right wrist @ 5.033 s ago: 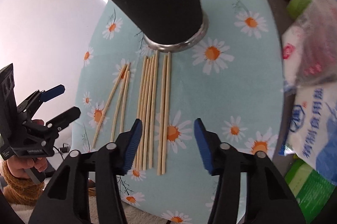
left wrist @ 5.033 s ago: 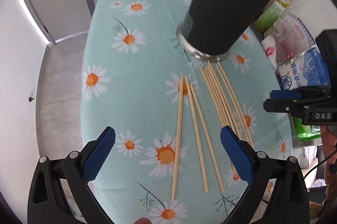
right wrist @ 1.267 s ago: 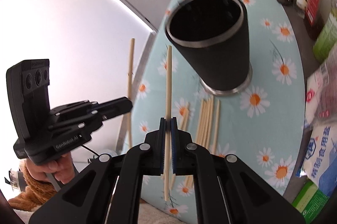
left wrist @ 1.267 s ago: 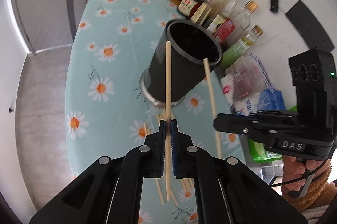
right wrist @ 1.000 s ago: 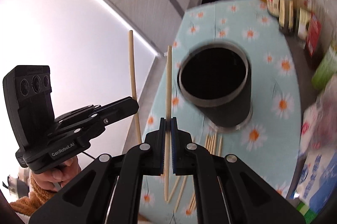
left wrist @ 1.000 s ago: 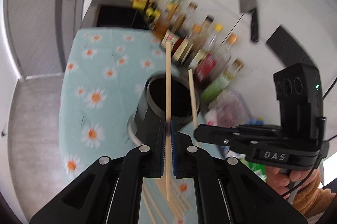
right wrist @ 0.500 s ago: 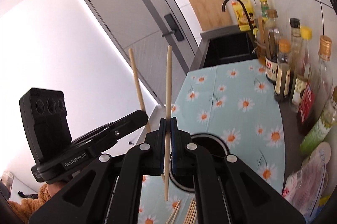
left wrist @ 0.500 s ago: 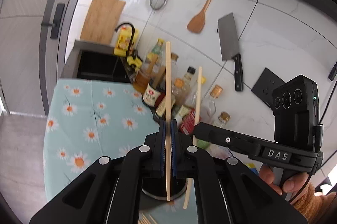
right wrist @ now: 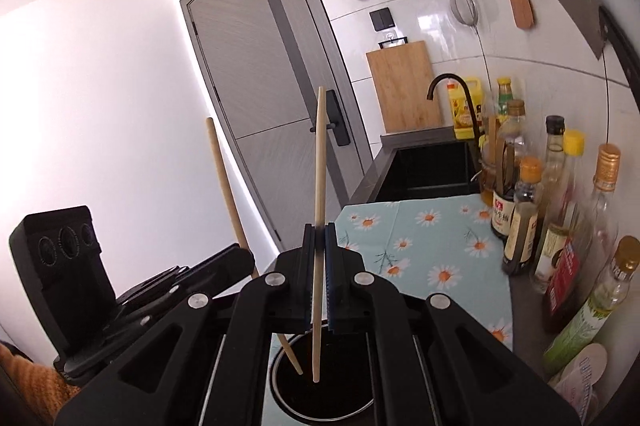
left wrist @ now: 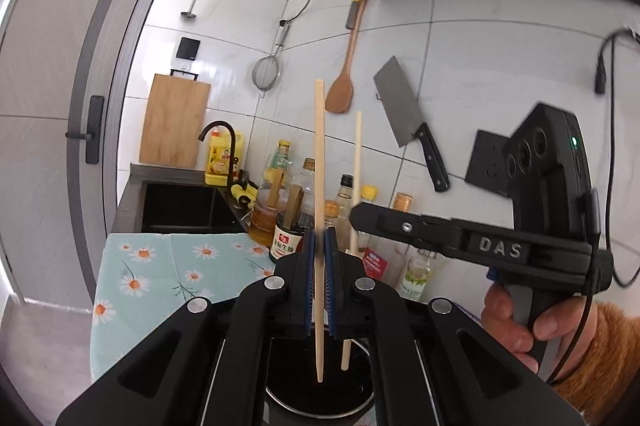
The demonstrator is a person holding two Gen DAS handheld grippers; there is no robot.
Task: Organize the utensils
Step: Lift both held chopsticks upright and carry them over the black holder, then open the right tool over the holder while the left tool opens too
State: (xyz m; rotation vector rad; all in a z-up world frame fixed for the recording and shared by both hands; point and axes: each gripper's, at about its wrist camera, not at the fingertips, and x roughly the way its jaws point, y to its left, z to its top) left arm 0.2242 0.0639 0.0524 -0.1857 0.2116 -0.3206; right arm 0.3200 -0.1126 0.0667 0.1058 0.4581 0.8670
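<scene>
My left gripper is shut on a wooden chopstick held upright, its lower tip inside the mouth of the black utensil holder. My right gripper is shut on a second chopstick, also upright, with its tip in the holder. The right gripper and its chopstick show just right of mine in the left wrist view. The left gripper and its tilted chopstick show at the left in the right wrist view. Chopsticks on the table are hidden.
The holder stands on a daisy-print tablecloth. A row of sauce bottles lines the wall side. A sink with a black faucet lies beyond. A cleaver, a wooden spatula and a strainer hang on the tiled wall.
Both grippers picked a chopstick from the table, lifted and tilted up. The chopsticks now stand upright with their lower tips lowered into the holder's mouth.
</scene>
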